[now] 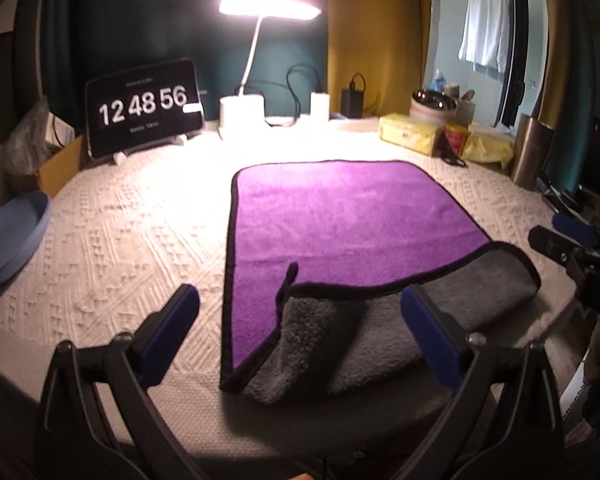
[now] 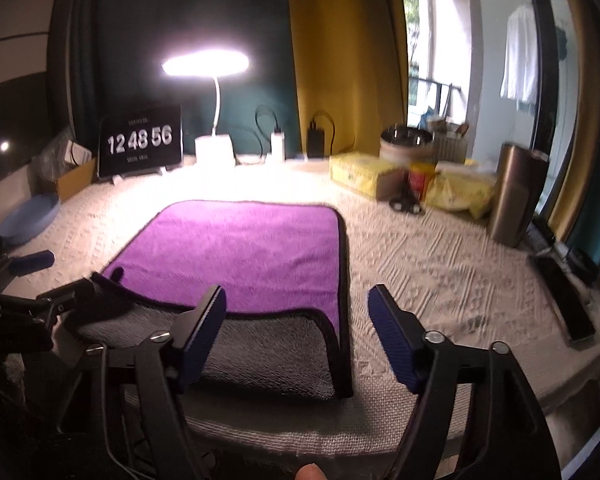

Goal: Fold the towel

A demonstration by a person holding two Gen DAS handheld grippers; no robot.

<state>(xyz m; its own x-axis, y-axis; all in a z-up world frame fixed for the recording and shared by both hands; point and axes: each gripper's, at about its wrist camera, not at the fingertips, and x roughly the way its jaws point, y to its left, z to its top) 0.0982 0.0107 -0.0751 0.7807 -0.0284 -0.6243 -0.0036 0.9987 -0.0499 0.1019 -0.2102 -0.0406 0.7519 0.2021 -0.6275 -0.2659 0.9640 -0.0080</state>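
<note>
I am holding my left gripper (image 1: 300, 336) and right gripper (image 2: 296, 336) spread wide, grasping nothing, above the near table (image 2: 440, 280) edge. The purple towel (image 1: 340, 216) is lying just ahead, its near edge already turned over, showing grey backing (image 1: 360, 344). I judge the first fold barely begun; next I am needing both near corners. Beyond, open cloth is giving room before the lamp (image 1: 240, 116) and clock tablet (image 1: 144, 108).

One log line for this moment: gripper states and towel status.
left gripper: open, empty | right gripper: open, empty | towel: on tablecloth, near edge turned up grey, fold not completed
</note>
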